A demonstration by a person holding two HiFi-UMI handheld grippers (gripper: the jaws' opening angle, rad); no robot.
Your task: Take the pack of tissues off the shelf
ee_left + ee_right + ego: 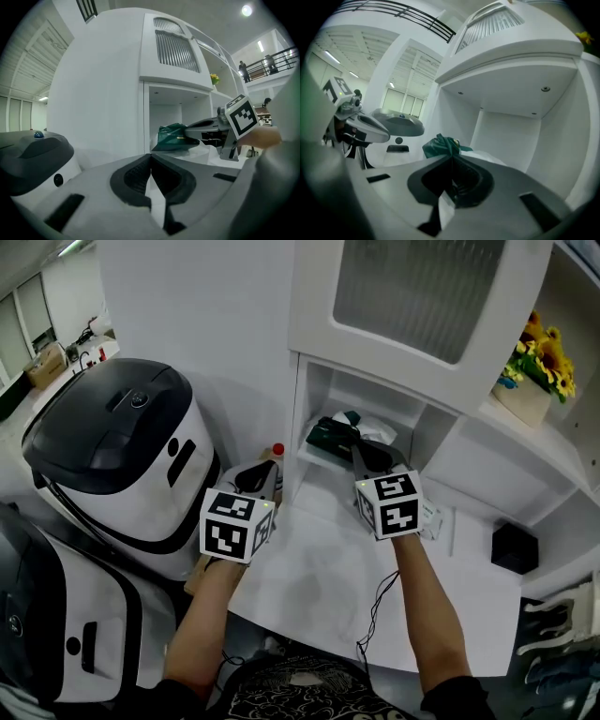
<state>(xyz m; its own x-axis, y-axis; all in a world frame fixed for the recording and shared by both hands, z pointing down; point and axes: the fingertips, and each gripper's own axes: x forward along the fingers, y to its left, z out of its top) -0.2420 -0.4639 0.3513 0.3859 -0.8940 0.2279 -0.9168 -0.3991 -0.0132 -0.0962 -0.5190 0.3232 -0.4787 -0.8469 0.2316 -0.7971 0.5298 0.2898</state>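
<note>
The pack of tissues [328,437] is dark green and lies on the low white shelf [314,460] inside the cabinet niche. My right gripper [362,450] reaches into the niche, its jaws shut on the pack's crinkled near end [440,146]. In the left gripper view the pack [171,137] shows with the right gripper [197,129] lying over its right end. My left gripper [265,476] hangs left of the niche, outside it, jaws shut [151,159] with nothing between them.
A large white and black machine [122,456] stands close on the left. A red-capped bottle [277,450] sits by the niche's left wall. White bagged stuff [380,432] lies behind the pack. A cabinet door [412,296] hangs overhead; a black box [515,547] and sunflowers [536,357] are at right.
</note>
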